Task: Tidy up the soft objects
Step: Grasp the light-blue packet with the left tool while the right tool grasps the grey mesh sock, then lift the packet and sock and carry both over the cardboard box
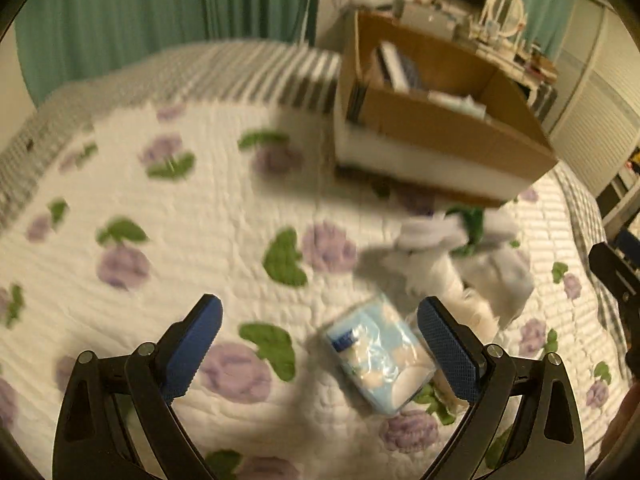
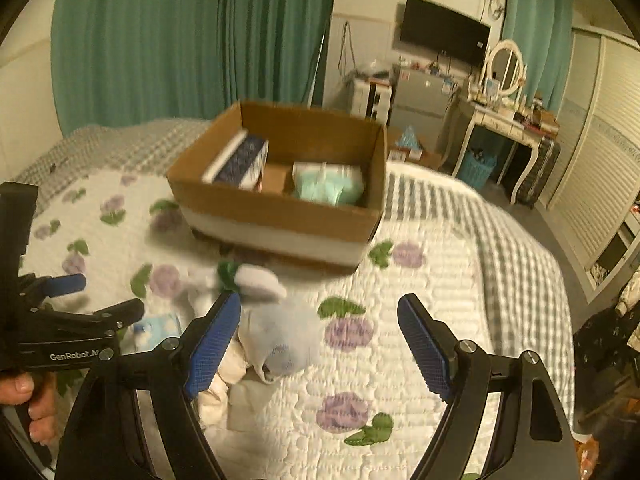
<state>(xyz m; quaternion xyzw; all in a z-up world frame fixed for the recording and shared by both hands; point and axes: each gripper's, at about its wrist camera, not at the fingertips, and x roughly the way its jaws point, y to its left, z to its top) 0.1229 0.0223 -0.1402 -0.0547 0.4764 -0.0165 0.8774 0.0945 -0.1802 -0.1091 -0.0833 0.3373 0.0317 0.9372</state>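
Note:
A light blue plastic packet (image 1: 380,360) lies on the flowered quilt (image 1: 200,208), close to the right finger of my left gripper (image 1: 320,336), which stands open and empty above the bed. White and pale socks or small cloths (image 1: 452,264) are heaped just beyond it. In the right wrist view the same heap (image 2: 272,332) lies by the left finger of my right gripper (image 2: 320,340), open with nothing between its fingers. The packet (image 2: 158,330) shows partly behind my left gripper (image 2: 100,300). A cardboard box (image 2: 280,208) on the bed holds a dark blue pack (image 2: 240,160) and a pale green pack (image 2: 328,188).
The box (image 1: 440,128) stands beyond the heap. A checked blanket (image 2: 500,240) covers the bed's right side. Green curtains (image 2: 180,40) hang behind. A white dressing table (image 2: 504,120) with a mirror and a wall screen (image 2: 444,28) stand past the bed. A hand (image 2: 24,396) holds the left gripper.

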